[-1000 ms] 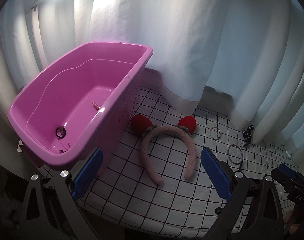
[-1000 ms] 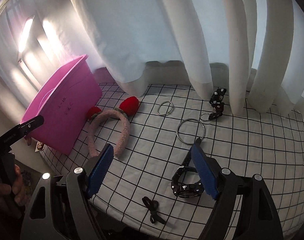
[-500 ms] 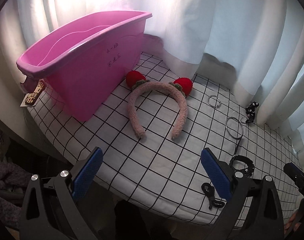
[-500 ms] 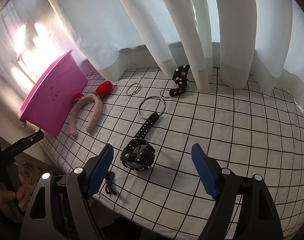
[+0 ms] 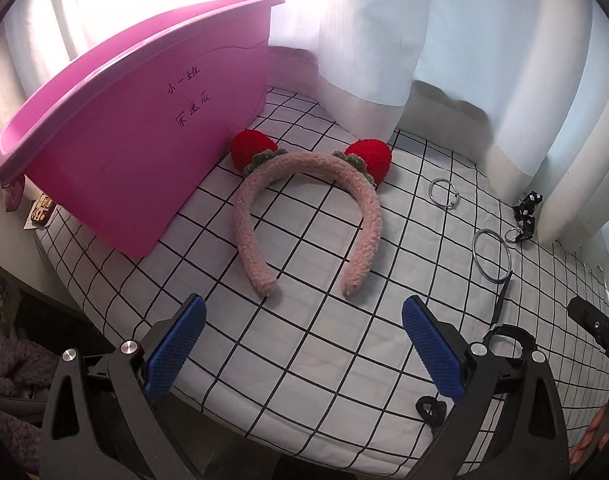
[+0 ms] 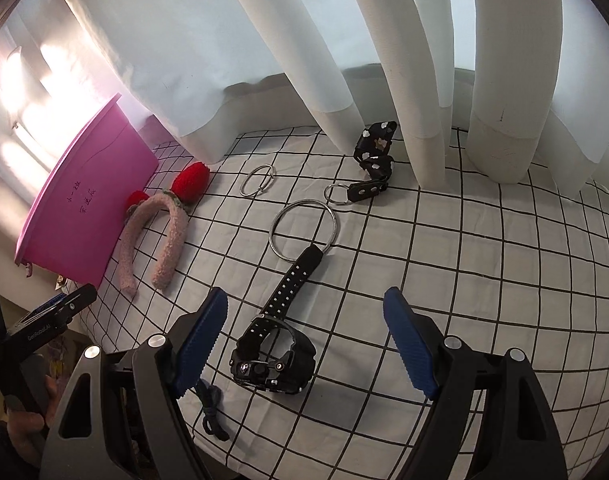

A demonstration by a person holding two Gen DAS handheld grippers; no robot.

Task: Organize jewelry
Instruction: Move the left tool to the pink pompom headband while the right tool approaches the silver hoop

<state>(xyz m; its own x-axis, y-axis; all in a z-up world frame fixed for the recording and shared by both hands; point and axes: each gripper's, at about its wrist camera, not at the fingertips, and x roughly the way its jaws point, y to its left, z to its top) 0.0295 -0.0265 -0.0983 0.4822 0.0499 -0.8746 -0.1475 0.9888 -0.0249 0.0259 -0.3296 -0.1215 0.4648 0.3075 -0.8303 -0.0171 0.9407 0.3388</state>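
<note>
The watch lies on the checked bed, its strap running away from the right gripper to the big ring. The headband lies beside the pink tub, its open ends toward the left gripper. The tub's side bears handwritten characters I cannot read. Both grippers stand open and empty. A second ago the left view looked into the tub; now it shows the tub's outer wall, with the headband closer.
</note>
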